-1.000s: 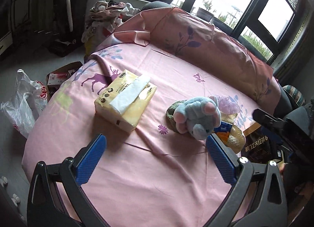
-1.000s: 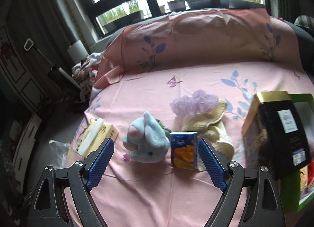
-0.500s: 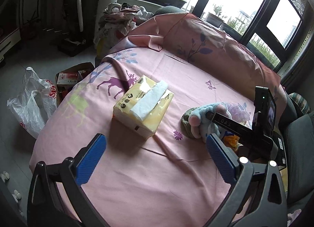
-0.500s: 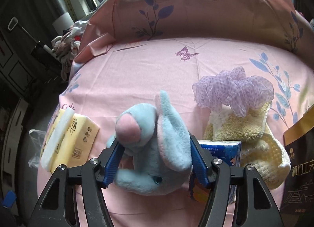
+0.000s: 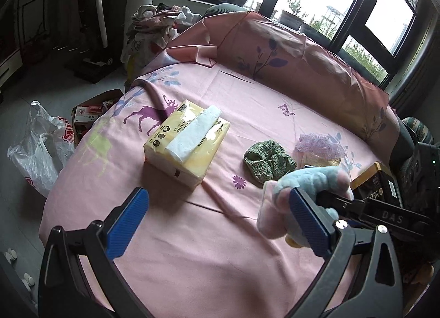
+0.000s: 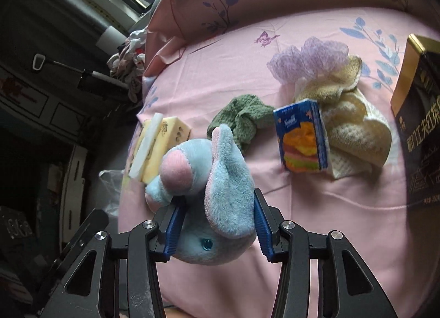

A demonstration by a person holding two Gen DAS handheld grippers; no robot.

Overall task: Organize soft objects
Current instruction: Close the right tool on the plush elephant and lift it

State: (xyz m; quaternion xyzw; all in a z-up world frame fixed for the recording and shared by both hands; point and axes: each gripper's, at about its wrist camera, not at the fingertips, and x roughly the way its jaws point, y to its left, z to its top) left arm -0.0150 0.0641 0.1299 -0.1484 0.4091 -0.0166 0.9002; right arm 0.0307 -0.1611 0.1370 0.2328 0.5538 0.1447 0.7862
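Observation:
A blue and pink plush elephant point(image 6: 220, 177) sits between the blue pads of my right gripper point(image 6: 217, 199). The jaws are closing on it, the pads press its sides, and it hangs above the pink sheet. In the left wrist view the same plush elephant point(image 5: 310, 177) shows at the right, partly behind my own finger. My left gripper point(image 5: 216, 197) is open over bare sheet with nothing in it. On the bed lie a green knitted cloth point(image 6: 242, 117), a purple mesh puff point(image 6: 308, 59), a yellow towel point(image 6: 354, 122) and a blue tissue pack point(image 6: 302, 136).
A yellow tissue pack point(image 5: 187, 142) lies at the bed's left side. A black and gold box point(image 6: 420, 125) stands at the right edge. On the floor to the left are a plastic bag point(image 5: 41, 147), a cardboard box point(image 5: 90, 114) and a pile of clothes point(image 5: 154, 24).
My right gripper came down around the plush elephant, closed on it and lifted it off the green cloth, which now lies uncovered. The left gripper stayed open and almost still.

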